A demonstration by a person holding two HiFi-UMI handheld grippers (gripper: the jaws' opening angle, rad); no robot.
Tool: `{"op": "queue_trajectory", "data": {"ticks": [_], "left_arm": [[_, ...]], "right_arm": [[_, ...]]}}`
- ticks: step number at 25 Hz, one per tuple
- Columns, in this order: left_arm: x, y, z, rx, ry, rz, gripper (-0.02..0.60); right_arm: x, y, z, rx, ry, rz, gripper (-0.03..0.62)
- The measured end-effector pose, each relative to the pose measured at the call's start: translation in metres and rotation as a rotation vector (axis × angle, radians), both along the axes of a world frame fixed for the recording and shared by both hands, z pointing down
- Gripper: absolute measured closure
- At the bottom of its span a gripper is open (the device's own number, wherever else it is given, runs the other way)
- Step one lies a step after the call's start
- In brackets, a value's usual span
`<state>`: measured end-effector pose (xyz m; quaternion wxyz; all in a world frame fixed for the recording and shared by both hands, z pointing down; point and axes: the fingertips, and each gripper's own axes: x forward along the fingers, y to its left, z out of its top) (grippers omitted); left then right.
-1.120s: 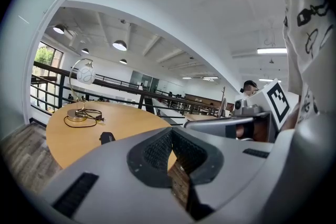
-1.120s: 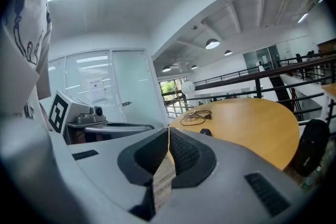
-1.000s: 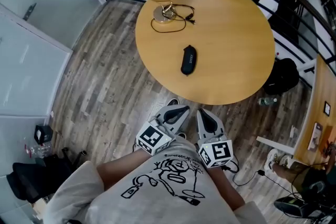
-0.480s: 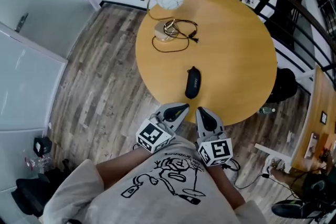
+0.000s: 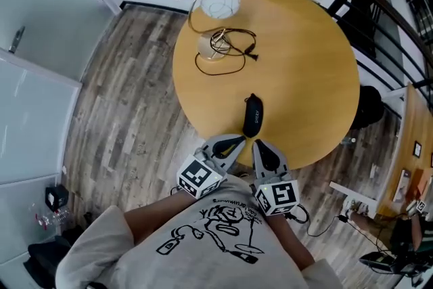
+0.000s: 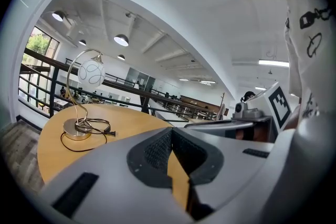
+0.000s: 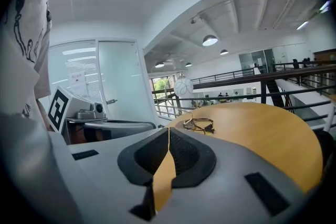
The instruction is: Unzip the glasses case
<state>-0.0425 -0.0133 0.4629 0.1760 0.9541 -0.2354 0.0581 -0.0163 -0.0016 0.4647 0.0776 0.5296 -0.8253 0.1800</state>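
In the head view, I see the black glasses case (image 5: 252, 116) lying near the near edge of the round wooden counter (image 5: 304, 64); its small white print is too fine to read. The left tongs (image 5: 232, 141) and right tongs (image 5: 262, 148) sit side by side at that edge, above a grey plank floor (image 5: 128, 105). In the left gripper view my left tongs are closed tip to tip and empty, and a globe lamp (image 6: 90, 73) with its cord (image 6: 98, 125) stands toward the counter's far edge. In the right gripper view the right tongs are pinched together on nothing, with a black railing (image 7: 264, 91) behind the counter.
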Motion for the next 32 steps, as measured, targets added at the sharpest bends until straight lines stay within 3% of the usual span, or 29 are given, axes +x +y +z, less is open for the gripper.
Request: {"op": "queue_trajectory", "data": {"ticks": [11,19,24,32], "left_arm": [[0.009,-0.005,0.011,-0.025,-0.023,-0.018,0.575],[0.042,-0.014,0.003,-0.007,-0.031,-0.054,0.575],[0.062,-0.022,0.011,-0.017,-0.055,-0.057,0.575],[0.069,-0.040,0.059,-0.044,-0.171,-0.032,0.575]], "right_arm": [[0.015,-0.003,0.008,-0.009,-0.012,-0.003,0.569],[0.060,-0.011,-0.001,0.004,0.008,-0.013,0.569],[0.074,-0.015,0.020,-0.094,0.023,-0.074,0.569],[0.067,-0.016,0.089,-0.272,0.039,-0.193,0.568]]}}
